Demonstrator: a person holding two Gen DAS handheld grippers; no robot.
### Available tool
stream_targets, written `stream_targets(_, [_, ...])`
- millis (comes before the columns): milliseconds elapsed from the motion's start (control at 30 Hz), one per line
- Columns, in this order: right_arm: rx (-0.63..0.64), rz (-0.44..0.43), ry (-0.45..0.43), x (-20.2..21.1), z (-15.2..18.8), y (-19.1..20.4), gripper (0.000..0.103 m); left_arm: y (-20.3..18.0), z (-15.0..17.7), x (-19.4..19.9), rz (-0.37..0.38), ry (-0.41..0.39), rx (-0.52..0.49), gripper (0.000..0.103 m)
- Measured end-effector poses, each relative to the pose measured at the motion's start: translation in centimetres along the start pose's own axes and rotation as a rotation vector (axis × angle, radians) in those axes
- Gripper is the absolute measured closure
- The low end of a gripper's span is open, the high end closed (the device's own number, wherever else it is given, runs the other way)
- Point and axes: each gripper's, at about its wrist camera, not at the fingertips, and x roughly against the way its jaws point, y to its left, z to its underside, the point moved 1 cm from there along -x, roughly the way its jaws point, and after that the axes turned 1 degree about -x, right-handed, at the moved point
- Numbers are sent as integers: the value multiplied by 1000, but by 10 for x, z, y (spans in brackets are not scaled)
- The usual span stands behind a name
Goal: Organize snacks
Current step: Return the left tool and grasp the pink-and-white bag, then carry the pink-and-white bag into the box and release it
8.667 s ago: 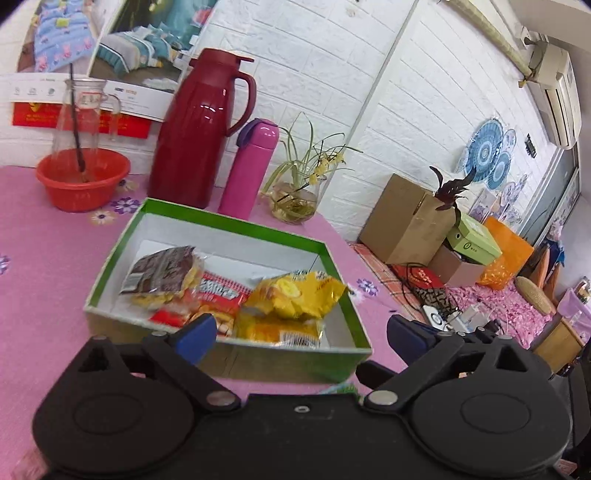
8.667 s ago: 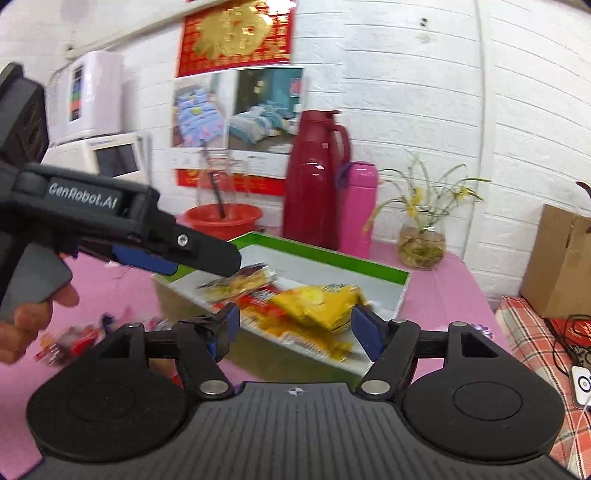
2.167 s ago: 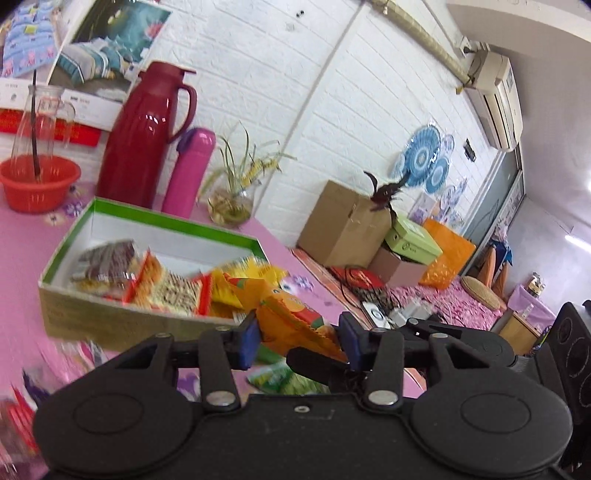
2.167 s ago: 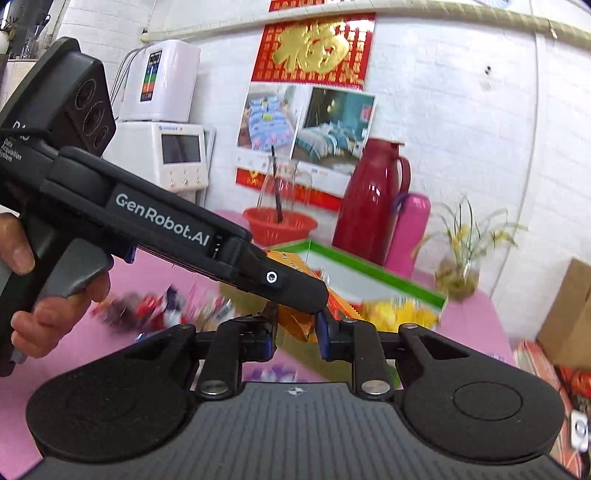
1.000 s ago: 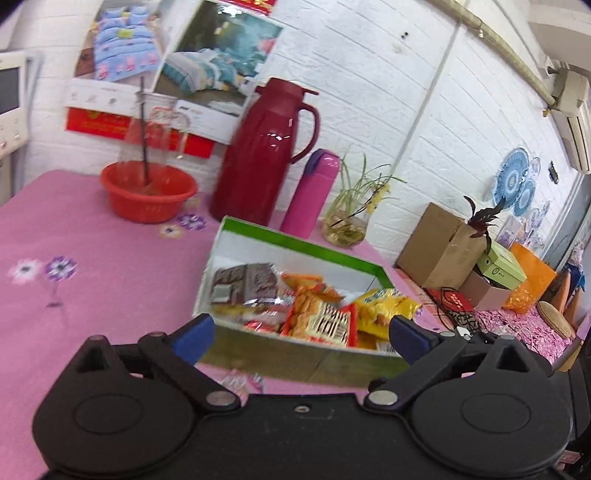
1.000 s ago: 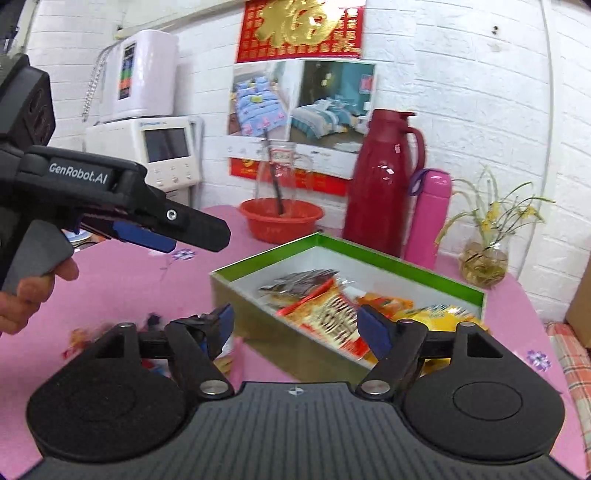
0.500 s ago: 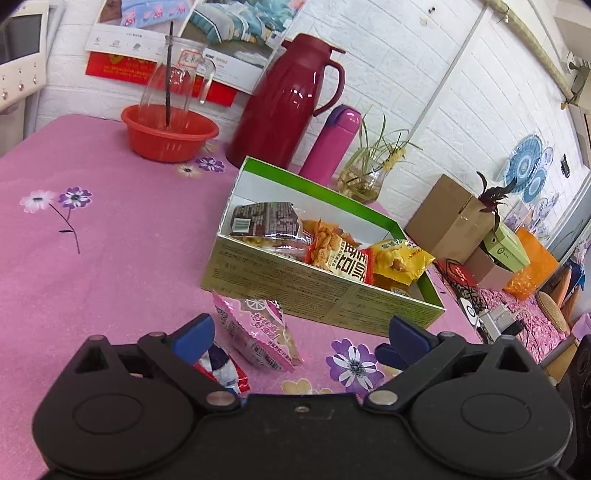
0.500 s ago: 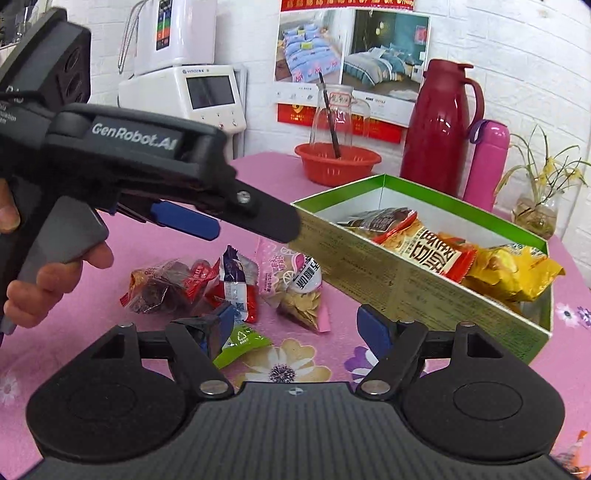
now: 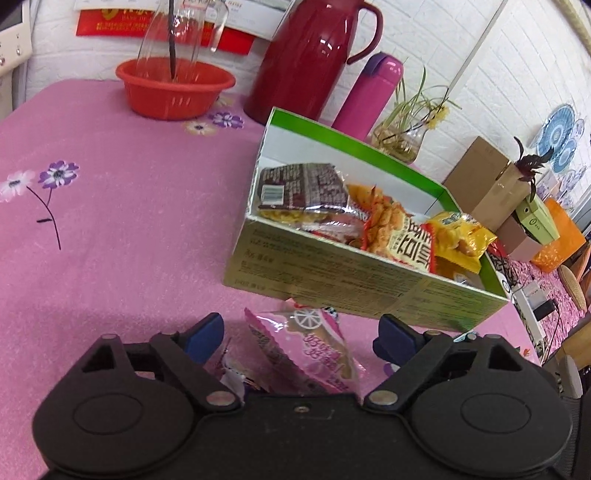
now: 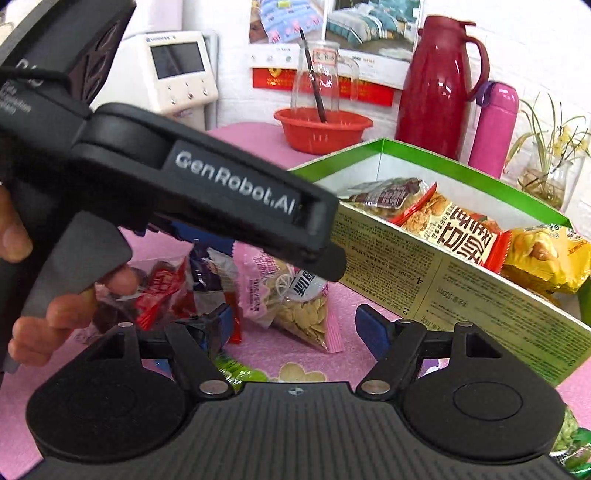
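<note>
The left gripper point(image 9: 297, 338) straddles the pink snack packet point(image 9: 314, 350) at the lower middle of the frame, its jaws just narrowing but not yet pressing. The right gripper point(image 10: 293, 326) hangs spread and empty over the loose pile. A dark packet point(image 10: 212, 277) lies touching the pink one and may get pinched too. The green box point(image 9: 369, 291) is just behind, easily bumped.

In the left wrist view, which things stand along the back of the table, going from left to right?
Red basin with a glass jug standing in it → dark red thermos jug → pink bottle → glass vase with a green plant.
</note>
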Motion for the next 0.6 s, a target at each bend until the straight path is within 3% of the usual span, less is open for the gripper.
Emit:
stream_targets(267, [-18, 24, 4, -12, -4, 5, 0, 10, 2, -8, 43, 29, -8, 19])
stream_targets(367, [-34, 20, 8, -15, -5, 4, 0, 14, 3, -5, 45, 22, 7, 40])
stream_targets(400, [-32, 24, 13, -16, -5, 4, 0, 15, 3, -4, 63, 22, 18, 42])
stream_targets(600, [1, 46, 29, -20, -3, 8, 18, 12, 3, -7, 85, 32, -2, 43])
